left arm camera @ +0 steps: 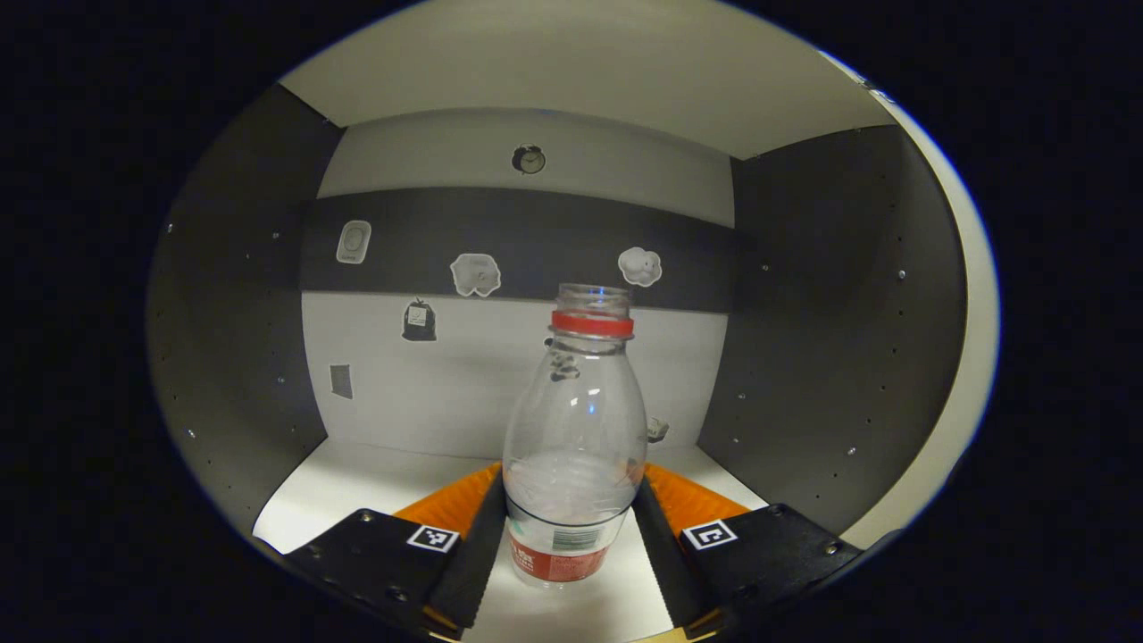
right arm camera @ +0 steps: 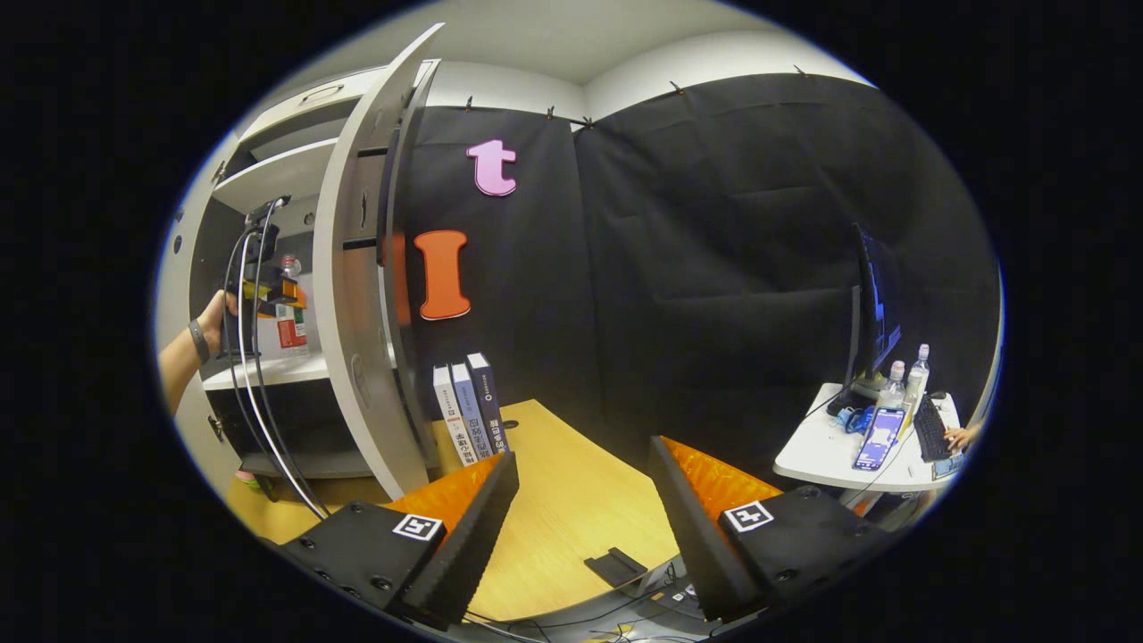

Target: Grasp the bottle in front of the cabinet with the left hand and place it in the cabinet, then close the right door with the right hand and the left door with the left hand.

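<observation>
Bottle [left arm camera: 574, 446], clear with a red neck ring and no cap, stands upright on the white cabinet shelf [left arm camera: 357, 482], squeezed between both fingers of the left gripper [left arm camera: 571, 518]. The right gripper view adds the room: the right gripper [right arm camera: 580, 509] hangs open and empty over a wooden table [right arm camera: 571, 509], with the open cabinet door [right arm camera: 357, 295] far left and three books [right arm camera: 469, 411] beside it.

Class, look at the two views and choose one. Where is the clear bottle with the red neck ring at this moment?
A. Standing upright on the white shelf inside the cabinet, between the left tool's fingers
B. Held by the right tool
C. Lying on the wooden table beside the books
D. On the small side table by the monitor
A: the bottle stands upright on the cabinet shelf, flanked closely by the left tool fingers.
</observation>
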The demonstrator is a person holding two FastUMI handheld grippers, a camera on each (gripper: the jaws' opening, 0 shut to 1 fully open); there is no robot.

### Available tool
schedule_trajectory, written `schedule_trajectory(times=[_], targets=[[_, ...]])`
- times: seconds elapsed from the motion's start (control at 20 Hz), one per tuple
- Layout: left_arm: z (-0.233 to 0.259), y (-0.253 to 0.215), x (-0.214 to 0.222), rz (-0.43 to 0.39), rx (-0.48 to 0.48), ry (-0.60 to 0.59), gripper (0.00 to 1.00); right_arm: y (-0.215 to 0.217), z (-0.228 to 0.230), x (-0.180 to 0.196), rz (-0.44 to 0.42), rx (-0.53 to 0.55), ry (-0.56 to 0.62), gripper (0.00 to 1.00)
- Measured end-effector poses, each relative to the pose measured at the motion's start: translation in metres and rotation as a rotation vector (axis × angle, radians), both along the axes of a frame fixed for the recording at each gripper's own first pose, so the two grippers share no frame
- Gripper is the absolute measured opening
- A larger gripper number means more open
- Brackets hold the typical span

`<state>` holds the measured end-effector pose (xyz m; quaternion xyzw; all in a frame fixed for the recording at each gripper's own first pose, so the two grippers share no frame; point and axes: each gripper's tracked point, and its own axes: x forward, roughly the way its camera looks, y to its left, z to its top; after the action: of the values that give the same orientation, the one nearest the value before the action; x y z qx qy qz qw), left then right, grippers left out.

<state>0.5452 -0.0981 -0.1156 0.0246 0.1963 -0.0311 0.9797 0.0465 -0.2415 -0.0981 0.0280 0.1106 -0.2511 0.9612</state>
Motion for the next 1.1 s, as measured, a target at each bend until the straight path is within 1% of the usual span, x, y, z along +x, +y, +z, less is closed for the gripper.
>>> schedule_trajectory(times=[0.1, 0.2, 0.3, 0.35, 0.5, 0.65, 0.75, 0.8, 0.85, 0.9, 0.95, 1.0, 1.1], targets=[[-0.002, 0.002, 0.002, -0.006, -0.006, -0.004, 0.77, 0.001, -0.002, 0.000, 0.000, 0.003, 0.004, 0.98], [-0.004, 0.005, 0.004, 0.000, -0.008, -0.010, 0.81, 0.002, 0.000, 0.002, 0.004, 0.004, 0.004, 0.98], [-0.003, 0.010, 0.007, 0.016, -0.020, -0.032, 0.94, 0.002, 0.000, 0.002, 0.007, 0.005, 0.005, 0.98], [0.001, 0.008, 0.006, 0.020, -0.035, -0.048, 0.96, 0.001, 0.000, 0.002, 0.009, 0.004, 0.005, 0.98], [0.026, 0.005, -0.003, 0.016, -0.092, -0.129, 0.95, -0.002, 0.001, 0.000, 0.014, 0.001, 0.005, 0.98], [0.064, 0.010, -0.025, 0.048, -0.142, -0.252, 0.95, -0.006, 0.000, 0.000, 0.025, 0.008, 0.010, 0.98], [0.086, 0.013, -0.049, 0.054, -0.161, -0.304, 0.94, -0.008, 0.002, 0.002, 0.048, 0.009, 0.011, 0.98], [0.095, 0.015, -0.066, 0.061, -0.156, -0.317, 0.92, -0.008, 0.005, 0.003, 0.063, 0.005, 0.008, 1.00], [0.106, 0.011, -0.086, 0.051, -0.152, -0.322, 0.94, -0.009, 0.007, 0.003, 0.080, 0.001, 0.004, 0.98], [0.116, 0.007, -0.108, 0.038, -0.150, -0.329, 0.92, -0.008, 0.009, 0.003, 0.101, -0.001, 0.000, 0.98], [0.125, 0.004, -0.130, 0.029, -0.143, -0.335, 0.94, -0.008, 0.014, 0.005, 0.125, -0.003, -0.010, 1.00], [0.134, 0.003, -0.152, 0.024, -0.138, -0.347, 0.94, -0.007, 0.019, 0.006, 0.148, -0.003, -0.021, 0.98], [0.148, -0.002, -0.198, 0.027, -0.128, -0.366, 0.94, -0.003, 0.032, 0.010, 0.201, 0.008, -0.054, 0.98]])
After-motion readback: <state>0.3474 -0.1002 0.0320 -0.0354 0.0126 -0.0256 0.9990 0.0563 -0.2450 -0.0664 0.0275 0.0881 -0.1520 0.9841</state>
